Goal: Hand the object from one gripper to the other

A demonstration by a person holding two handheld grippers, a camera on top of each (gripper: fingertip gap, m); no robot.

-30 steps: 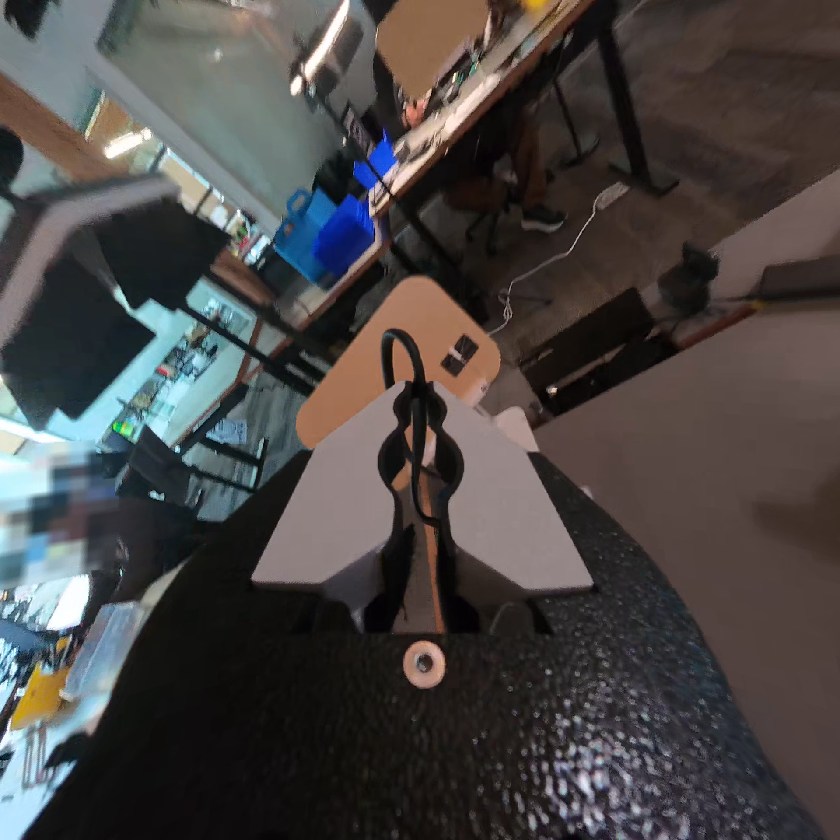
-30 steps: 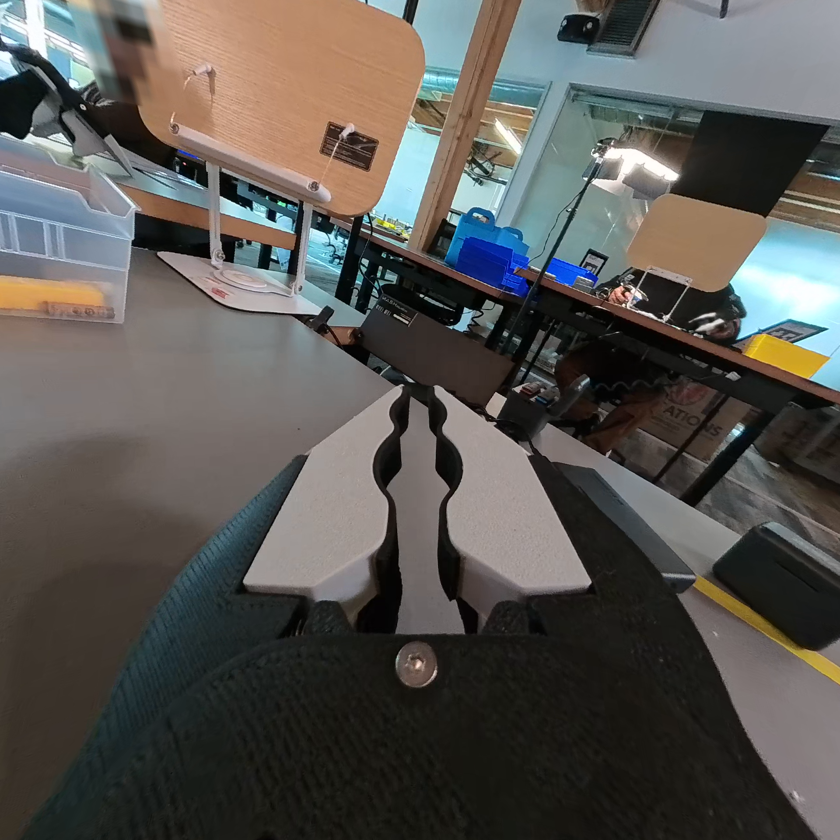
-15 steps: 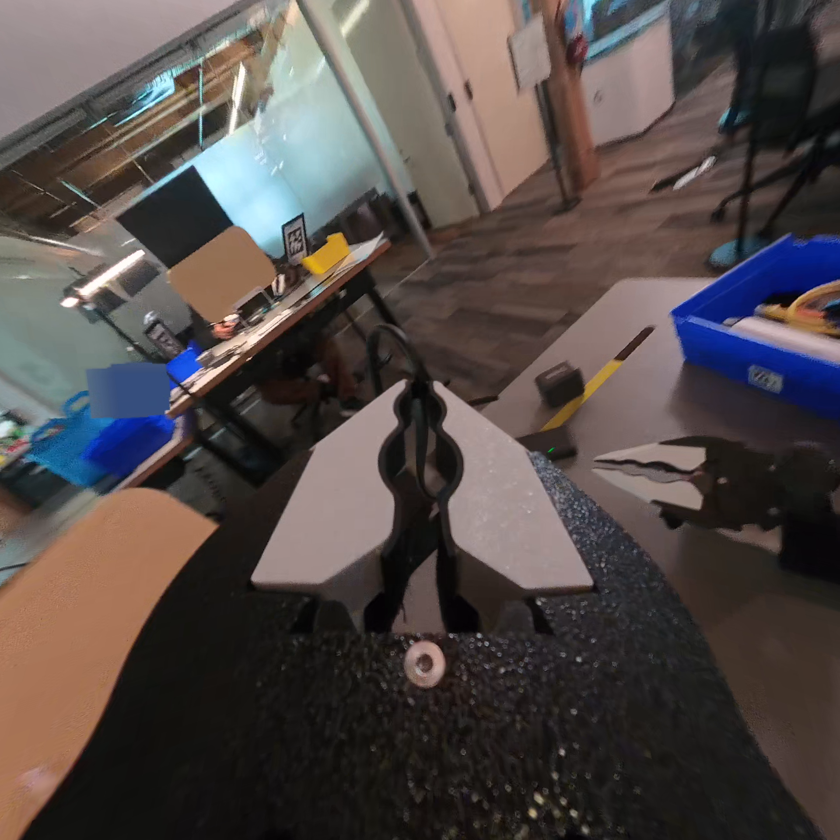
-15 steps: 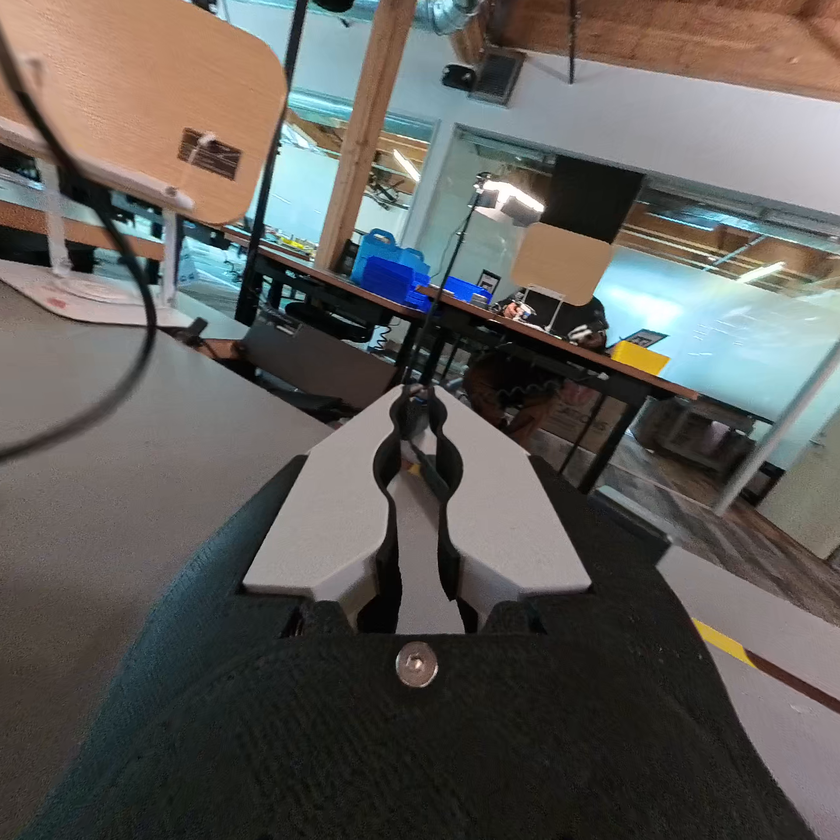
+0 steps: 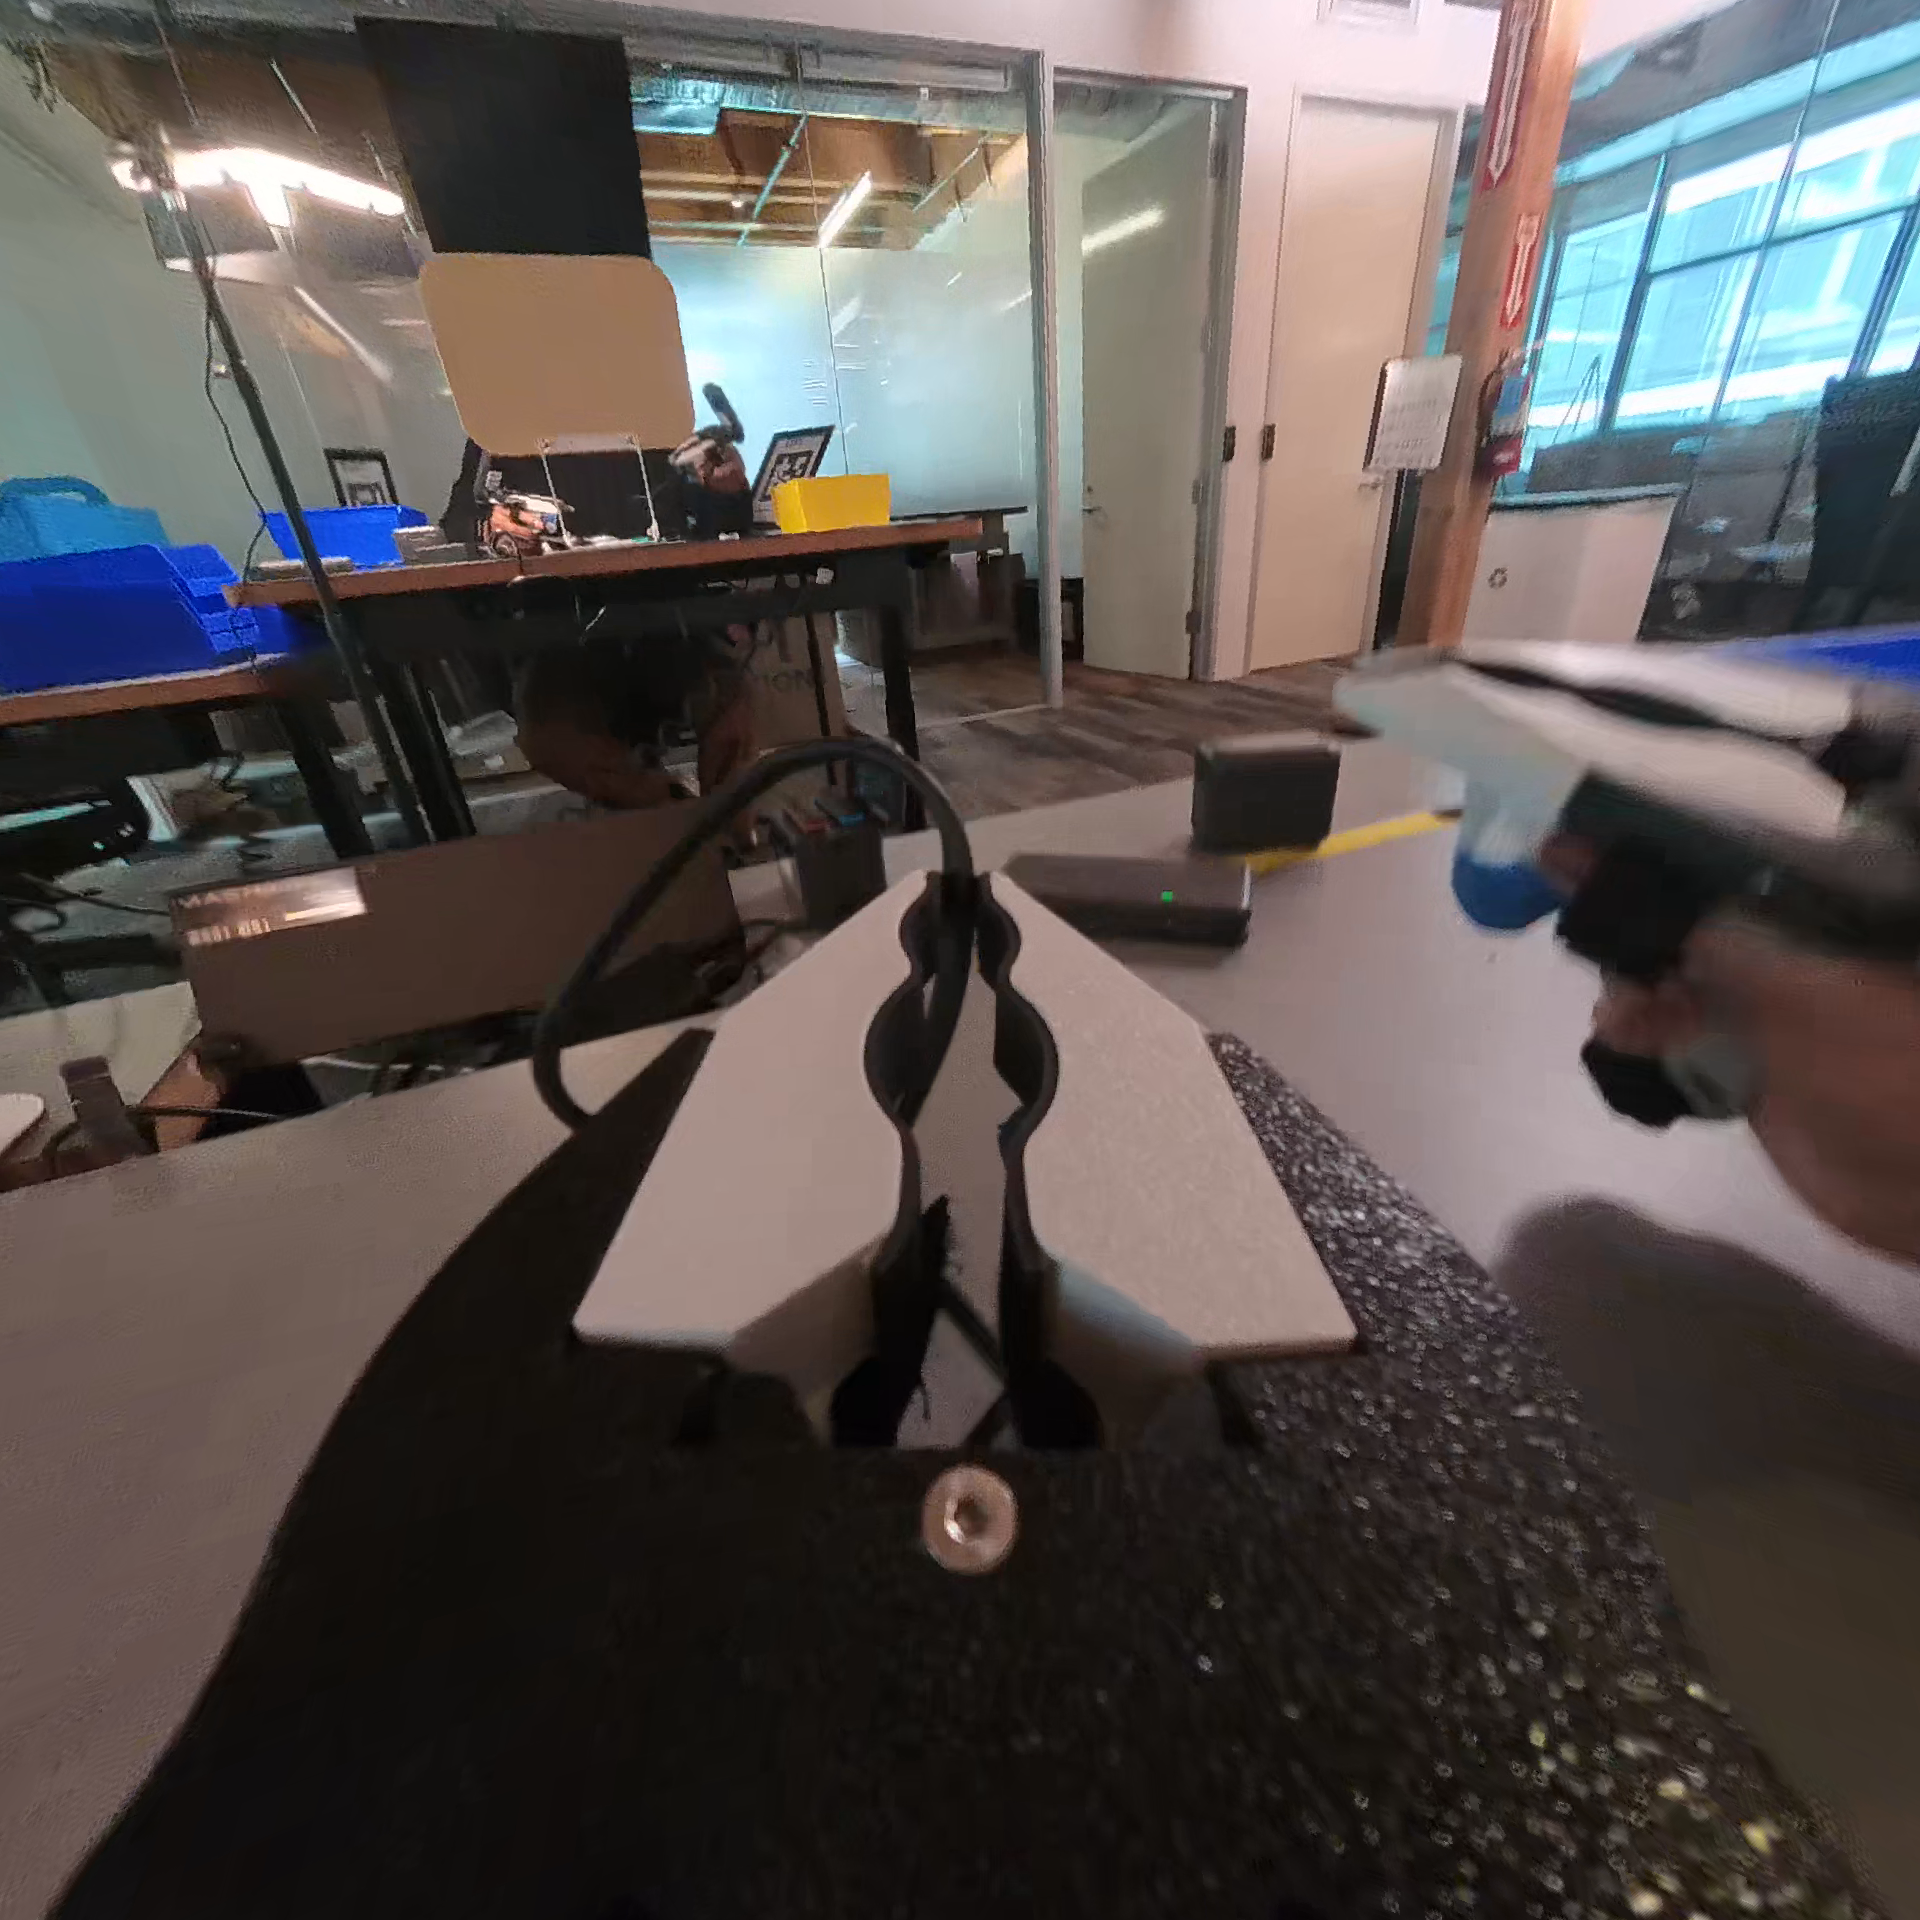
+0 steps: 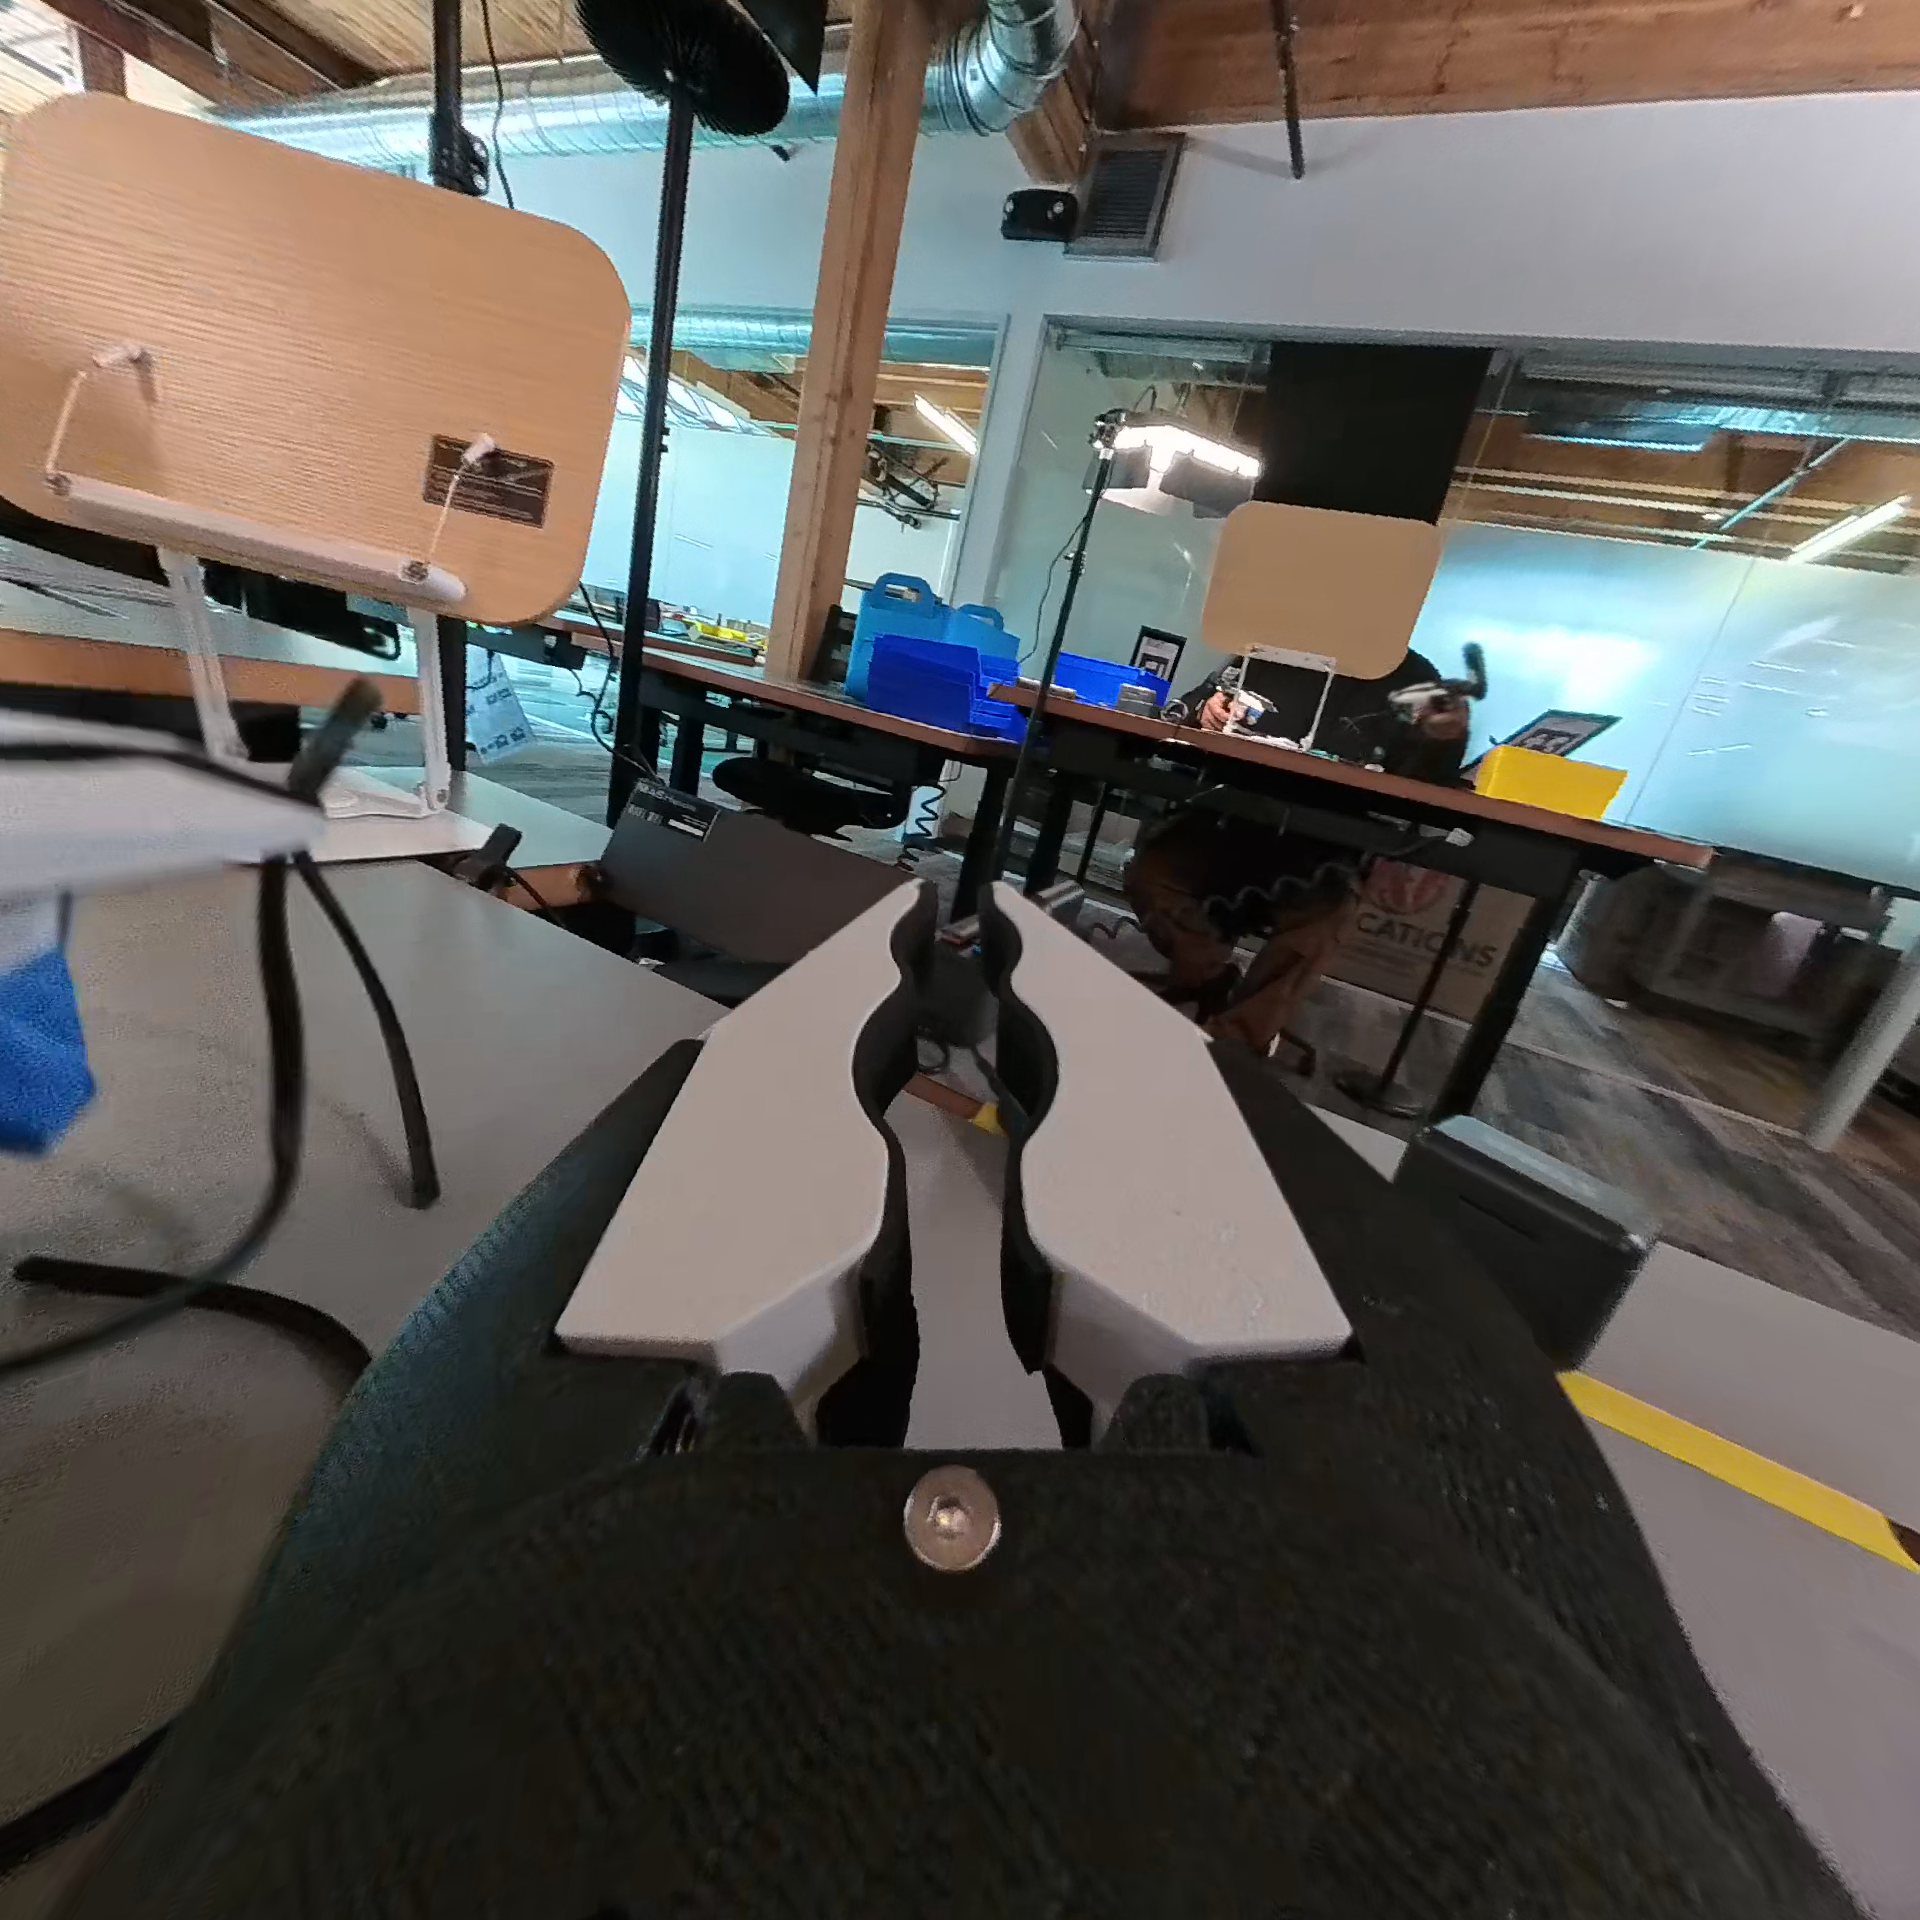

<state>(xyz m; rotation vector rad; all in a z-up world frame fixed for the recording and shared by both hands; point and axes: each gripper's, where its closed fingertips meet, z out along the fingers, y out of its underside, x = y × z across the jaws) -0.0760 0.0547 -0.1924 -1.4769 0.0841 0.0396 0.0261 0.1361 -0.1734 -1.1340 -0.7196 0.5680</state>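
From the left wrist view, the left gripper (image 5: 961, 904) has its jaws pinched together on a thin black cable (image 5: 727, 831). The cable is caught right at the tips; one run of it slides back down the channel between the fingers, the other arcs up, over to the left and drops toward the near edge of the grey table (image 5: 1403, 1018). Off to the right, raised above the table and blurred, is the right gripper (image 5: 1382, 707), its pale fingers pointing left toward the cable loop. A gap still lies between its tips and the cable, so the two are near but not touching. I cannot tell from here how wide its jaws stand.

From the right wrist view, the right gripper (image 6: 956, 914) shows a narrow gap between its fingers with nothing in it, so the jaws are parted and empty. The left gripper (image 6: 281, 831) pokes in at the left edge, and the cable (image 6: 281, 1039) hangs from it in two strands, running roughly up and down, before trailing across the table (image 6: 520, 1039) toward its near left corner. So the cable lies to the left of the right gripper's jaws, not ahead of them. My reading is that the right gripper must swing left and close across the hanging strands, square to their length, before the left one lets go.
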